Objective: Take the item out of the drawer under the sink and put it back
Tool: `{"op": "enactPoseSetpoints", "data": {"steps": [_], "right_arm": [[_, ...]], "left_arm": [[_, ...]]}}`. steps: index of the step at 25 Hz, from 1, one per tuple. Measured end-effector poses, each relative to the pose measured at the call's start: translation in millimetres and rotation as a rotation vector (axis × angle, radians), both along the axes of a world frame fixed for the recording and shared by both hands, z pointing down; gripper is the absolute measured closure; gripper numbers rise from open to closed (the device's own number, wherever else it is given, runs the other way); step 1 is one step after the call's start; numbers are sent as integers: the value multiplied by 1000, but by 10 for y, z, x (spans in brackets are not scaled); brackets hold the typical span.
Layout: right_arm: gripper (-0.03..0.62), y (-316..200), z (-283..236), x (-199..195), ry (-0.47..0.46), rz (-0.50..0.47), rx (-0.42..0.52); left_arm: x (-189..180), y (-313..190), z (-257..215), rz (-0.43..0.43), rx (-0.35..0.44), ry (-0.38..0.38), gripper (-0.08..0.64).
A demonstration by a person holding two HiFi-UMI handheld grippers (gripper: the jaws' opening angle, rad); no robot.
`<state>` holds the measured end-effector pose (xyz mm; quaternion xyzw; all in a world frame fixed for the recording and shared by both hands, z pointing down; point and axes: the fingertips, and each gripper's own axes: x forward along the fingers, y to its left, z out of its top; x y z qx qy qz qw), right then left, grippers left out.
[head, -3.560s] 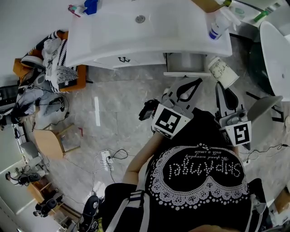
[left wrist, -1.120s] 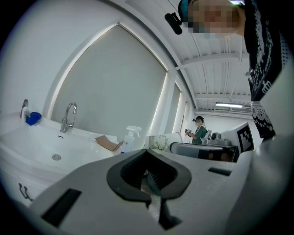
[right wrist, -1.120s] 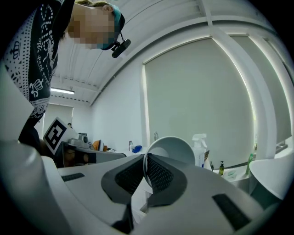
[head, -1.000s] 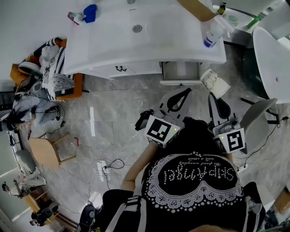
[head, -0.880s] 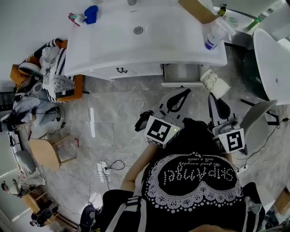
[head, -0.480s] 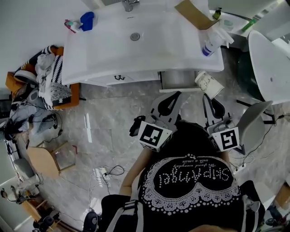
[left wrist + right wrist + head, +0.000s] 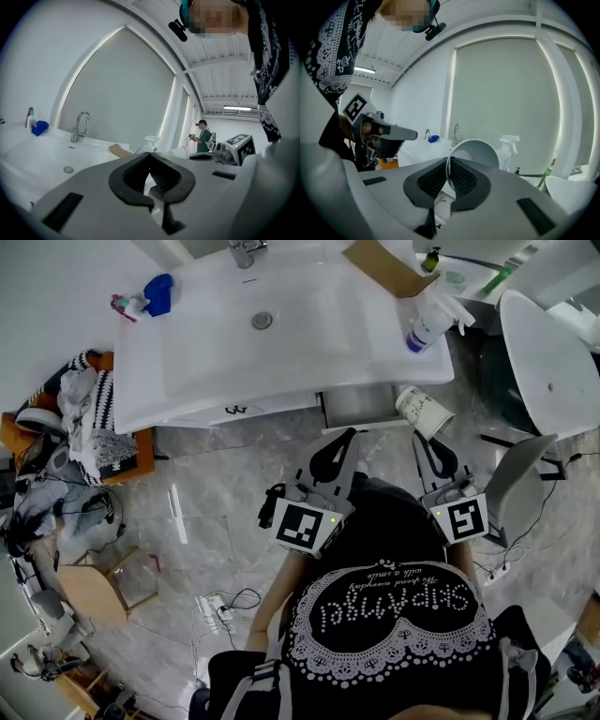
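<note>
The drawer (image 7: 360, 406) under the white sink counter (image 7: 281, 343) stands pulled out, and its grey inside shows. My right gripper (image 7: 418, 434) is shut on the rim of a white printed paper cup (image 7: 421, 412). The cup hangs tilted just right of the drawer's front corner. In the right gripper view the cup (image 7: 476, 152) opens toward the camera, with its rim pinched at the right gripper (image 7: 449, 162). My left gripper (image 7: 348, 434) is shut and holds nothing. It points at the drawer's front. In the left gripper view the left gripper (image 7: 150, 155) has its tips together.
A spray bottle (image 7: 423, 324), a cardboard piece (image 7: 379, 265) and a blue item (image 7: 157, 294) lie on the counter by the faucet (image 7: 245, 251). A clothes pile (image 7: 82, 418) sits left, a grey chair (image 7: 512, 489) right, cables (image 7: 221, 601) on the floor. A person (image 7: 203, 136) stands far off.
Both grippers have moved closer to the sink cabinet. The cup has come nearer the open drawer's right front corner, still pinched in the right gripper.
</note>
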<state>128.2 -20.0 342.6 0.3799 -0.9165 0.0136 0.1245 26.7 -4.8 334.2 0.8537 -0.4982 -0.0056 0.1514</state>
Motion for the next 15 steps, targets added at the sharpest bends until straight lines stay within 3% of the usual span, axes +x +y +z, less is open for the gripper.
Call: {"op": "enactPoseSetpoints", "data": {"steps": [7,15], "right_arm": [[568,-28,191,-57,41,18,-31],[568,15,336,-145,51,20,-69]], "left_arm": [[-158,-77,-33,-11,6,36,557],[-227,-23,101,14,-46,36,557]]}}
